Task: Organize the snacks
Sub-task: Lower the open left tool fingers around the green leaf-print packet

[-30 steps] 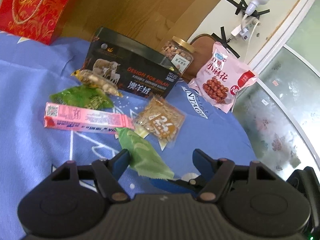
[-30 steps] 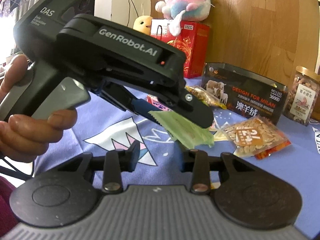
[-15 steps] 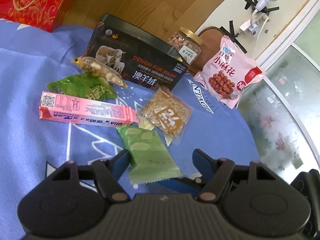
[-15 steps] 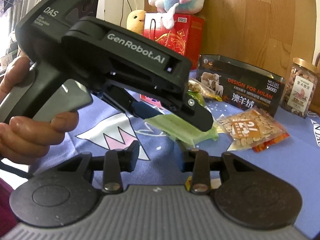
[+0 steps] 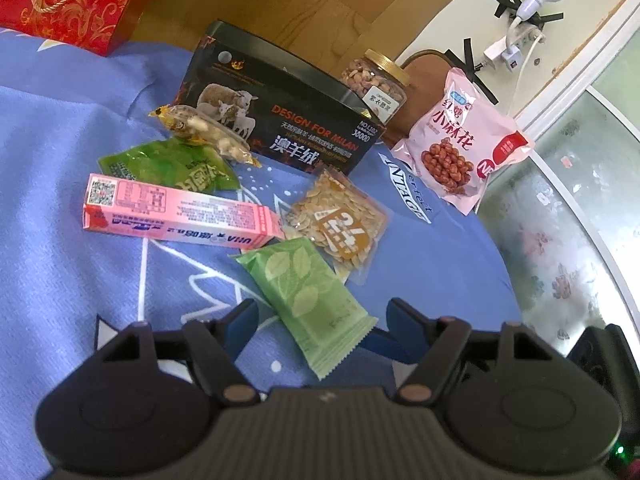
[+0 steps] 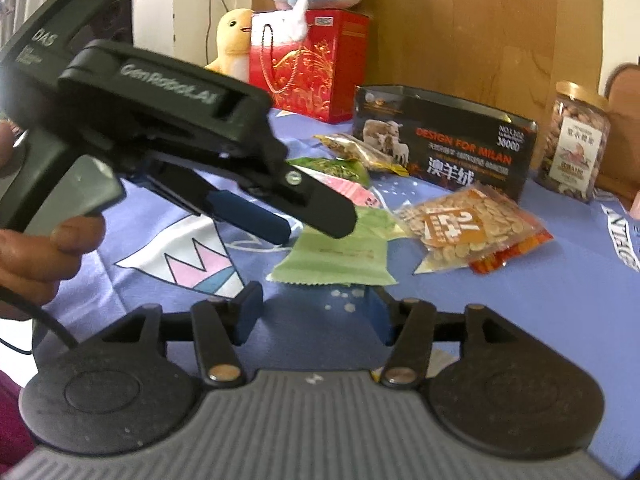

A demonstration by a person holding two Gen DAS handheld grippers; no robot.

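Pale green leaf-printed snack packet [image 5: 306, 294] lies flat on the blue cloth-covered surface [image 5: 60, 280], between the spread jaws of the left gripper [image 5: 320, 320], untouched. Both grippers' jaws have just been opening; the right gripper [image 6: 316, 312] holds nothing. Beyond lie a clear seed packet [image 5: 338, 222] and a pink carton [image 5: 176, 212], then a black tin box [image 5: 280, 120].

both wrist views low, near, angled down, sharing green packet [image 5: 306, 296] [image 6: 340, 254]
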